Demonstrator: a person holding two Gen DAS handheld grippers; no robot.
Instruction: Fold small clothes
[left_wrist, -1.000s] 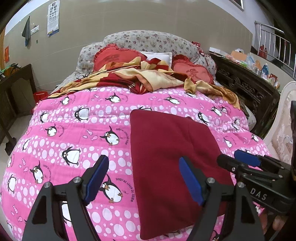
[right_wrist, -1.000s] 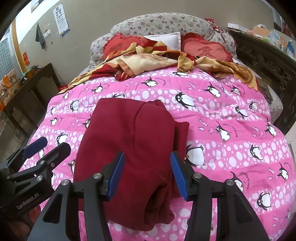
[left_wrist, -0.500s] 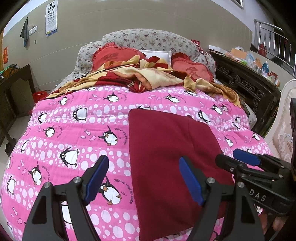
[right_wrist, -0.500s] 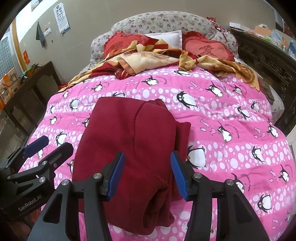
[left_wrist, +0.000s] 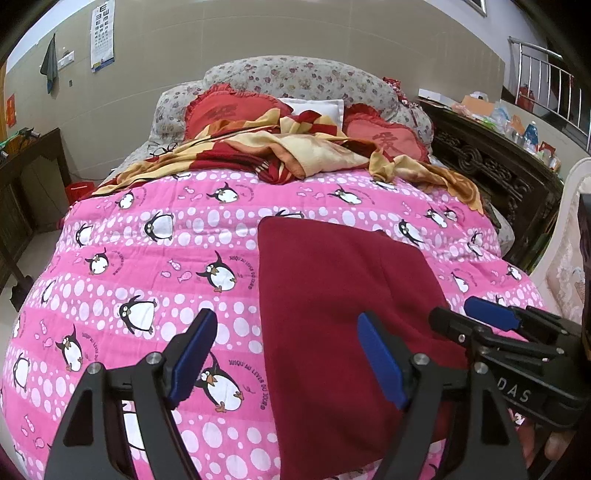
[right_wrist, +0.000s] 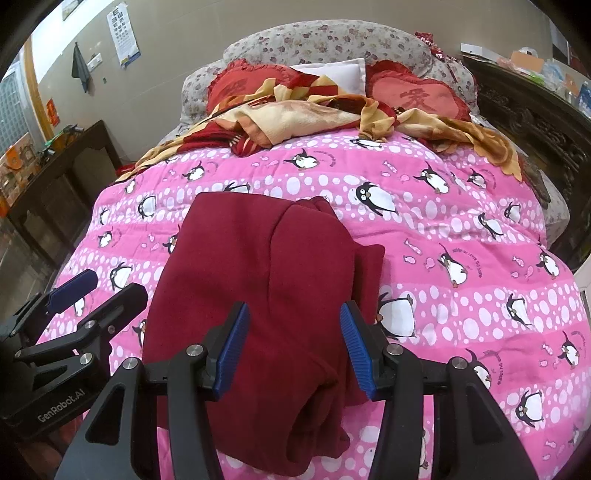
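A dark red garment (left_wrist: 332, 302) (right_wrist: 258, 280) lies folded into a rough rectangle on the pink penguin quilt (left_wrist: 147, 266) (right_wrist: 461, 229). Its right side shows bunched layers and a fold ridge in the right wrist view. My left gripper (left_wrist: 284, 354) hovers open above the garment's near left edge, with nothing between its blue pads. Over the garment's near end my right gripper (right_wrist: 293, 347) stands open, clear of the cloth. Each gripper appears at the edge of the other's view: the right gripper (left_wrist: 480, 325) at lower right, the left gripper (right_wrist: 96, 291) at lower left.
A rumpled yellow and red blanket (left_wrist: 295, 155) (right_wrist: 314, 114) and red cushions (left_wrist: 229, 110) lie at the head of the bed. A dark carved cabinet (left_wrist: 498, 177) stands on the right, dark furniture (right_wrist: 55, 177) on the left. A pale chair (left_wrist: 569, 240) stands near right.
Both views have shifted only slightly; the garment sits a little lower in frame. Neither gripper's jaws have changed.
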